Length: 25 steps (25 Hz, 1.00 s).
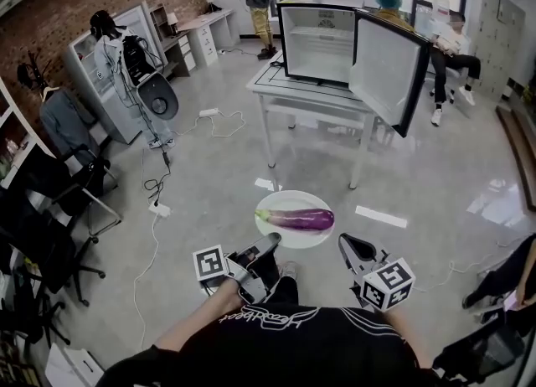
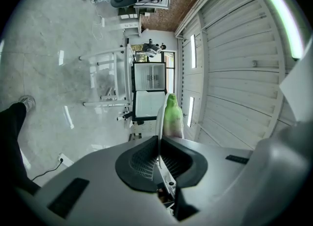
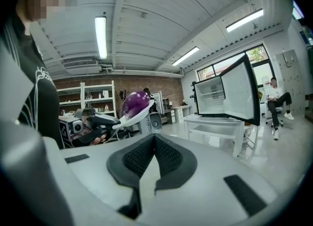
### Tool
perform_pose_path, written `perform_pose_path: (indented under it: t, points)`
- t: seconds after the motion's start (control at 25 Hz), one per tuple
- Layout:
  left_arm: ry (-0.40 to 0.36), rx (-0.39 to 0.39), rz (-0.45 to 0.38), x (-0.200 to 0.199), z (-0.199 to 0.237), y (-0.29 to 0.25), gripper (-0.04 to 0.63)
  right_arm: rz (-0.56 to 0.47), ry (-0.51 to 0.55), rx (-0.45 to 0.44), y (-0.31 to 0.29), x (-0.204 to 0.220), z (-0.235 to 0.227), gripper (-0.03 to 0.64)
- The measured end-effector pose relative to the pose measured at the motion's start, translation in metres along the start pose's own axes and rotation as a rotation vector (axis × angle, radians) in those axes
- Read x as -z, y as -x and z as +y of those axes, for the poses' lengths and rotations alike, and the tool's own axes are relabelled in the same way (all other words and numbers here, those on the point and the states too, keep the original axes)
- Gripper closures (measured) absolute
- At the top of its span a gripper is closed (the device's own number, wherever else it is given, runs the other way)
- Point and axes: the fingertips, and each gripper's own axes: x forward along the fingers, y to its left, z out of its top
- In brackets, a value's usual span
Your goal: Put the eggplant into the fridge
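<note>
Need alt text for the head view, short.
A purple eggplant lies on a white plate that the left gripper clamps by its rim, above a grey floor. The right gripper hangs beside it, shut and empty; ahead, a fridge stands open on a white table.

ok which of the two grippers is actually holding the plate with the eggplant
The left gripper: its fingers pinch the plate rim by the green end of the eggplant. The right gripper sits apart, fingers together on nothing.

A white desk stands on the glossy grey floor and bears a small fridge, its door swung open. A white plate carries the purple eggplant, which lies lengthwise.
</note>
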Motion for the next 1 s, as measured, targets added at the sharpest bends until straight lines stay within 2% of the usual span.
perform_pose_path:
  t: [0.4, 1.0]
  points:
    - [0.029, -0.001, 0.017, -0.067, 0.020, -0.047, 0.571, 0.016, -0.043, 0.053, -0.061, -0.007, -0.055, 0.611]
    - [0.045, 0.017, 0.057, -0.215, 0.029, -0.143, 0.571, 0.051, -0.075, 0.112, -0.199, -0.052, -0.143, 0.611]
